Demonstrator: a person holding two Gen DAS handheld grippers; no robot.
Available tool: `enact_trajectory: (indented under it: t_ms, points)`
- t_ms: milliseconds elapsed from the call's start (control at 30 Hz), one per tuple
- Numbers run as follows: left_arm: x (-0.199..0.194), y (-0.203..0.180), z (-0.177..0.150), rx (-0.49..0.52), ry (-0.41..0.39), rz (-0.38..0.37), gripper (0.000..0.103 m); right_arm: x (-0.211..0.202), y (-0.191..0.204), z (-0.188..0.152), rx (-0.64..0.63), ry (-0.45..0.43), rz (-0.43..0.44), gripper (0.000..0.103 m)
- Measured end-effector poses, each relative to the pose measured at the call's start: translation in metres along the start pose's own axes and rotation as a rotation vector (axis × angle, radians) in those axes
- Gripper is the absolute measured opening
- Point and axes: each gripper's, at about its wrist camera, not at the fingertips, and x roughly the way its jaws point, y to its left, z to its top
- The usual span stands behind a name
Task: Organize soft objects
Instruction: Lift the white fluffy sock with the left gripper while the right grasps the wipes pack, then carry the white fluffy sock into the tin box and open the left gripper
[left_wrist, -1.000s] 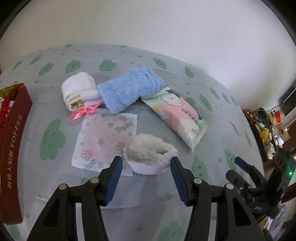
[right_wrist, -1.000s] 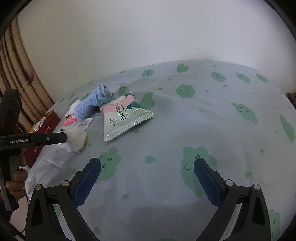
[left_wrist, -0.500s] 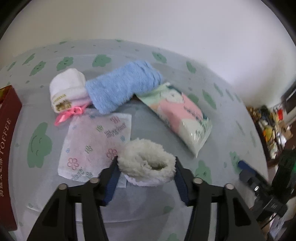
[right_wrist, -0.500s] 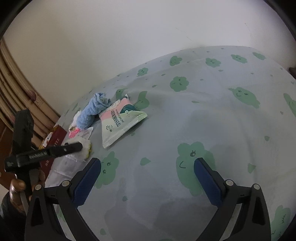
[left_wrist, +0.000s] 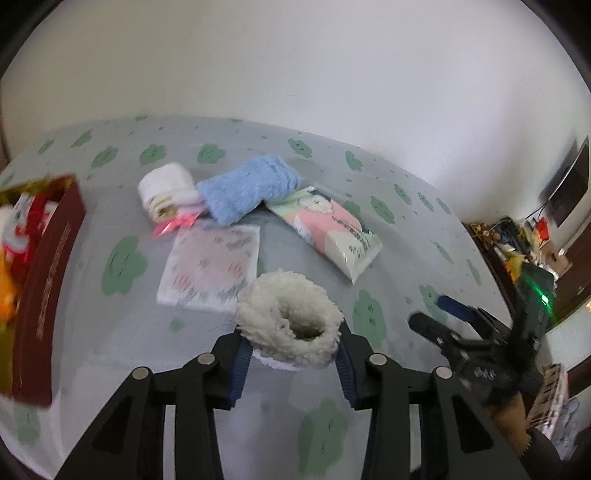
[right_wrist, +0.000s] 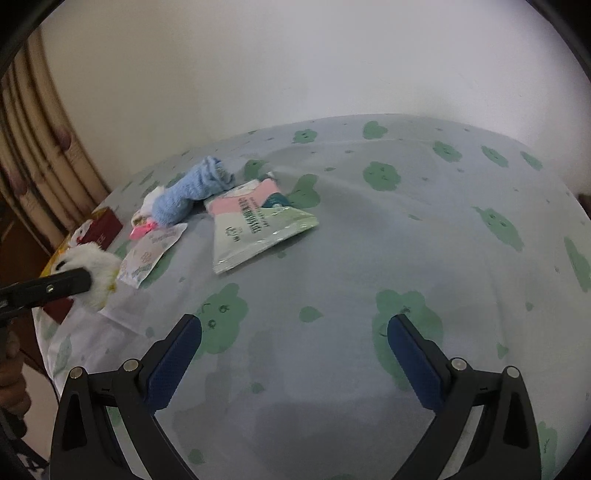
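My left gripper (left_wrist: 291, 354) is shut on a fluffy white fleece piece (left_wrist: 290, 319) and holds it above the bedsheet; it also shows in the right wrist view (right_wrist: 92, 273). Beyond it lie a flat floral packet (left_wrist: 212, 267), a rolled blue towel (left_wrist: 247, 188), a white rolled cloth with a pink ribbon (left_wrist: 166, 192) and a pink-and-green tissue pack (left_wrist: 328, 229). My right gripper (right_wrist: 293, 354) is open and empty over bare sheet, well to the right of the pile (right_wrist: 184, 195).
A dark red toffee box (left_wrist: 40, 280) holding colourful items stands at the left edge of the bed. The grey sheet with green prints (right_wrist: 406, 240) stretches wide to the right. A wall runs behind; cluttered furniture (left_wrist: 517, 240) is at far right.
My left gripper closed on the fleece piece and lifted it off the sheet toward me. The right gripper stayed open and shifted only slightly.
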Motion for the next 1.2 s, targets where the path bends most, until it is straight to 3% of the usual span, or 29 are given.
enact_trajectory:
  t_ms: [233,400,567,633,700,733,933,1200]
  points:
    - [-0.023,0.019,-0.018,-0.068,0.014,0.007,0.041,0.03,0.025,0.046,-0.133,0.049,0.022,0.101]
    - [-0.037,0.026,-0.023,-0.088,0.003,0.002,0.042,0.074,0.048,0.081,-0.26,0.14,0.007,0.102]
    - [-0.042,0.033,-0.023,-0.111,0.0,-0.007,0.042,0.119,0.041,0.099,-0.214,0.254,0.012,0.102]
    - [-0.043,0.034,-0.022,-0.116,0.001,-0.01,0.042,0.126,0.041,0.102,-0.219,0.262,0.015,0.093]
    - [-0.042,0.035,-0.021,-0.116,0.001,-0.009,0.042,0.125,0.045,0.103,-0.254,0.263,-0.037,0.071]
    - [-0.042,0.035,-0.021,-0.116,0.002,-0.009,0.042,0.124,0.045,0.103,-0.251,0.269,-0.035,0.069]
    - [-0.042,0.033,-0.024,-0.119,0.006,-0.017,0.043,0.091,0.044,0.083,-0.264,0.221,-0.023,0.064]
    - [-0.051,0.03,-0.03,-0.117,-0.012,-0.024,0.043,0.007,0.016,0.017,-0.073,0.12,0.048,0.064]
